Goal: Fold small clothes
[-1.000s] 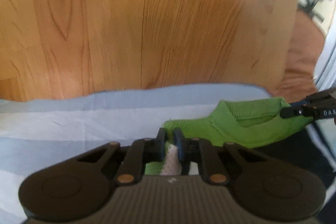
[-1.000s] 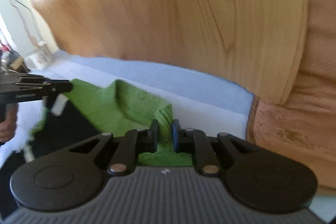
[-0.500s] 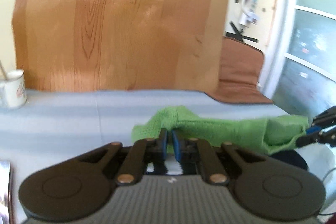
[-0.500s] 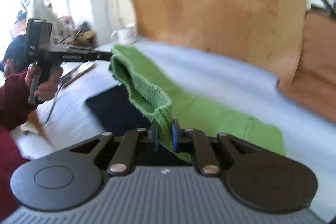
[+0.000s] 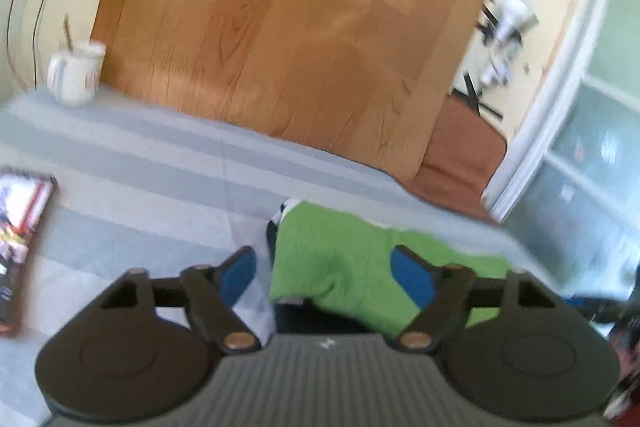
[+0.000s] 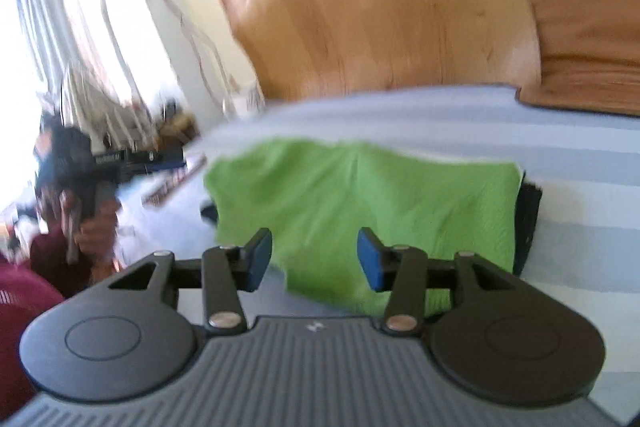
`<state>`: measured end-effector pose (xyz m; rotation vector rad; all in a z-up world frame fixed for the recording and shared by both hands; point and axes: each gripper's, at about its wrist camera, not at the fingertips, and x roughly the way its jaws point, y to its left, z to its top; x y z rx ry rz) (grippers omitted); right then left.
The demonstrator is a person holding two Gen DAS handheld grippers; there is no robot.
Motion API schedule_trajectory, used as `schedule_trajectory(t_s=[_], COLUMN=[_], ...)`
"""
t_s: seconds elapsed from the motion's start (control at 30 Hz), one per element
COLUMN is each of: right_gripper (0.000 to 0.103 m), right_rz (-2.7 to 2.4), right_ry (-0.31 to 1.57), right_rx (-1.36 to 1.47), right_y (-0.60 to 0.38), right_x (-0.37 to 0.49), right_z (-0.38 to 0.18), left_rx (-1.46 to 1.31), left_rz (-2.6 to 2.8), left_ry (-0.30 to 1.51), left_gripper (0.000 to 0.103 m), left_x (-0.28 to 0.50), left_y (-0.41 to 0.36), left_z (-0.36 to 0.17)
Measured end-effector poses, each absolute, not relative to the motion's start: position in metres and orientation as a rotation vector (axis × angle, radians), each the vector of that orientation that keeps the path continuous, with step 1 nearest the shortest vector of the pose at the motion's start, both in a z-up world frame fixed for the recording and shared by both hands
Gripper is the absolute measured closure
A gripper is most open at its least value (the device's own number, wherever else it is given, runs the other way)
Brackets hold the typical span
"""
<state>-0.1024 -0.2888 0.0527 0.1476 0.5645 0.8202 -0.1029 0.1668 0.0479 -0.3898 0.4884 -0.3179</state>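
Observation:
A small green knit garment [image 5: 344, 259] lies folded over on the striped blue-grey cloth [image 5: 160, 187], with a dark piece [image 5: 312, 319] showing under its near edge. My left gripper [image 5: 326, 277] is open and empty just above the garment's near edge. In the right wrist view the green garment [image 6: 360, 203] lies flat with a dark edge [image 6: 528, 223] at its right side. My right gripper [image 6: 314, 257] is open and empty over its near edge. The left gripper [image 6: 132, 163] shows there at the far left, held in a hand.
A white mug [image 5: 76, 73] stands at the back left of the cloth. A book or box [image 5: 20, 247] lies at the left edge. A wooden board [image 5: 288, 39] stands behind the table, with a brown cushion [image 5: 460, 155] to its right.
Both grippers have opened and let go of the green garment. It now lies folded on the cloth, and both grippers have drawn back a little.

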Motion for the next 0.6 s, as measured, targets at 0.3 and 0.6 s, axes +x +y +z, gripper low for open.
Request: schedule_trajectory(t_s=[0.3,0.6], right_gripper=[0.062,0.068], right_rz=[0.888,0.917], right_ry=[0.567,0.708], right_rx=[0.228,0.272], right_y=[-0.227,-0.207], right_x=[-0.070,-0.042], right_z=[0.021,-0.020], left_rx=[-0.431,-0.216], left_rz=[-0.205,-0.091], left_ry=[0.695,0.693], left_gripper=[0.088,0.076], left_x=[-0.046,-0.095], left_y=[0.135,0.112], left_z=[0.012,0.010])
